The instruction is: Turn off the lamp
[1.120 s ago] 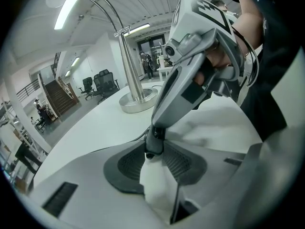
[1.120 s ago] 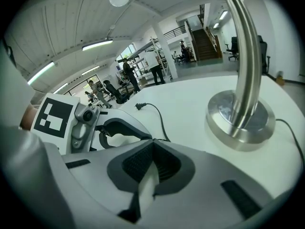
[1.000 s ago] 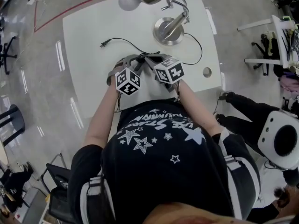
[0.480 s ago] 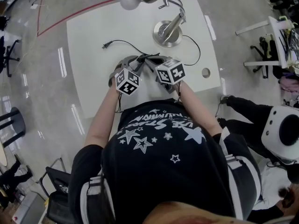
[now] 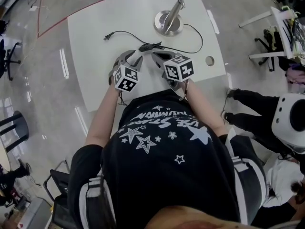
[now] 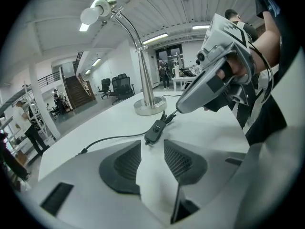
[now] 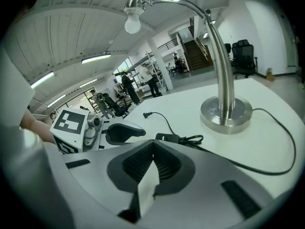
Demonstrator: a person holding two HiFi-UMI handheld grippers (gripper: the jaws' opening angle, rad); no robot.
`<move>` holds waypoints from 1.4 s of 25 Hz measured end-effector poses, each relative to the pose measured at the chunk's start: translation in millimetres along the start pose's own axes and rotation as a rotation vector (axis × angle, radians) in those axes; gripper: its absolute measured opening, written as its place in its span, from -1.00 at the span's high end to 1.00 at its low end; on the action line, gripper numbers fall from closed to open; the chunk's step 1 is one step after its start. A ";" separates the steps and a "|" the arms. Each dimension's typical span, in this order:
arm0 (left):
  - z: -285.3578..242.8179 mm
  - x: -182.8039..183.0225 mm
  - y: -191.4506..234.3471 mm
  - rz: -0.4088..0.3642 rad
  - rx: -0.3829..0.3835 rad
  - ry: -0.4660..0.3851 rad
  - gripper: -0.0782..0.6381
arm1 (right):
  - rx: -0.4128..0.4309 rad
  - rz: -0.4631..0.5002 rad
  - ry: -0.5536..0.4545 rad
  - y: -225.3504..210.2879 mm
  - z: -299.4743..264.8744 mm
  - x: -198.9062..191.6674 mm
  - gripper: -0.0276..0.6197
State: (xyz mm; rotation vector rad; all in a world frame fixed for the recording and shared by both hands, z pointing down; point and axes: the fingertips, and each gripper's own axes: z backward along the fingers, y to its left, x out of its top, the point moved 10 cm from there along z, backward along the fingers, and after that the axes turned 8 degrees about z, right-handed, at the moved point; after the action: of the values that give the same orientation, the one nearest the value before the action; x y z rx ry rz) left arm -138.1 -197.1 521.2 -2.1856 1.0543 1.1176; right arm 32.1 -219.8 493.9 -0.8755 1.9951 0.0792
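Observation:
A steel desk lamp stands on its round base at the far side of the white table; its shade is cut off by the top of the head view. The bulb looks white; I cannot tell if it glows. A black inline switch lies on the lamp's cord, just beyond both grippers. My left gripper hovers open with nothing between its pads. My right gripper is beside it, fingertips together, holding nothing.
The cord's plug lies loose on the table at the left. A round cable hole sits near the table's right edge. A person in dark clothes stands at the right, and office chairs stand on the floor around.
Both grippers have lifted slightly and drawn back from the switch. The head view has shifted, so the lamp's shade has slid out of the top of the frame.

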 end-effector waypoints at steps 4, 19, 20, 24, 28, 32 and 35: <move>18.8 0.6 -9.5 0.040 -0.007 -0.027 0.39 | -0.024 -0.028 -0.041 11.6 15.7 -7.9 0.90; 88.9 -0.3 -38.5 0.183 -0.036 -0.175 0.39 | -0.108 -0.028 -0.119 63.6 64.4 -35.0 0.90; 92.4 -1.8 -40.4 0.199 -0.039 -0.185 0.39 | -0.115 -0.032 -0.119 65.9 67.7 -38.5 0.90; 105.6 -4.8 -44.8 0.248 -0.039 -0.222 0.39 | -0.139 -0.055 -0.119 72.6 78.3 -47.7 0.90; 113.8 -12.1 -51.1 0.296 -0.042 -0.220 0.39 | -0.128 -0.046 -0.110 80.2 82.2 -50.1 0.90; 121.7 -16.5 -59.7 0.332 -0.029 -0.220 0.39 | -0.103 -0.036 -0.128 85.7 84.2 -47.2 0.90; 123.8 -13.1 -63.9 0.346 -0.001 -0.242 0.39 | -0.076 -0.014 -0.136 85.5 87.5 -46.2 0.90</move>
State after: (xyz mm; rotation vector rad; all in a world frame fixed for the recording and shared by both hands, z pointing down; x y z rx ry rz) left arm -149.9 -68.9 466.3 -1.8506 1.3501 1.4890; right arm 58.6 -97.4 456.0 -0.9075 1.8688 0.2025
